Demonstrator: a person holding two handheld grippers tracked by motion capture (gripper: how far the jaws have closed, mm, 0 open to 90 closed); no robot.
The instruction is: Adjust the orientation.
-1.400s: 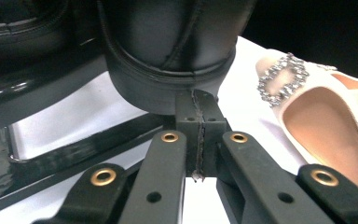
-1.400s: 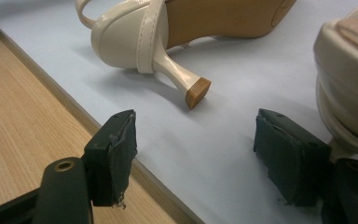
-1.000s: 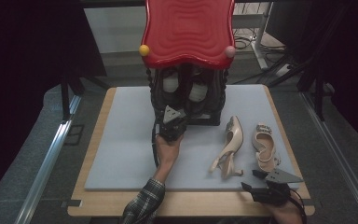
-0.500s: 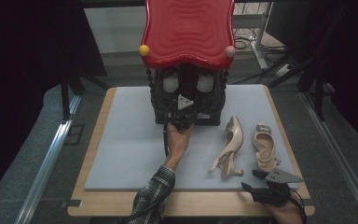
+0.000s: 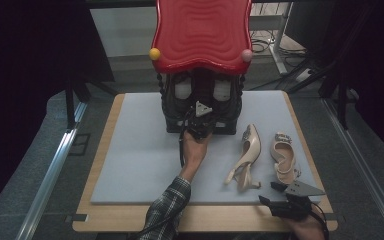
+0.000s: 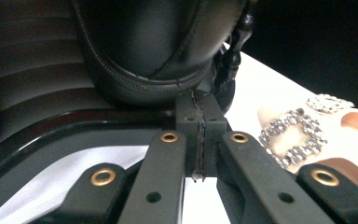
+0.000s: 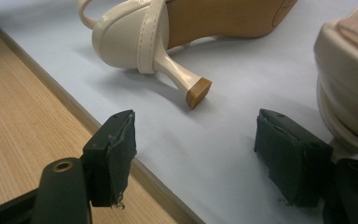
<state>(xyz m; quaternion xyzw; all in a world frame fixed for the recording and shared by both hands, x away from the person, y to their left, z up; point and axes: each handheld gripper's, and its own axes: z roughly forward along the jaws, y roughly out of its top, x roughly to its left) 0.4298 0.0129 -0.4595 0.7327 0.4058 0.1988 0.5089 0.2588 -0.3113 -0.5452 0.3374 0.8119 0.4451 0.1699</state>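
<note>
I am working my left gripper against the front of the black shoe rack while my right gripper is idling at the near edge of the table.

The high view is giving me the layout: the rack is standing under a red wavy top at the back of the grey mat, with two cream heeled shoes to its right, one lying on its side, one upright. The left gripper view is showing me jaws pressed fully together, nothing between them, tips just below a black zipped shoe on the rack's rim. The right gripper view is showing jaws spread wide over the mat edge, the tipped shoe's heel lying beyond them.
</note>
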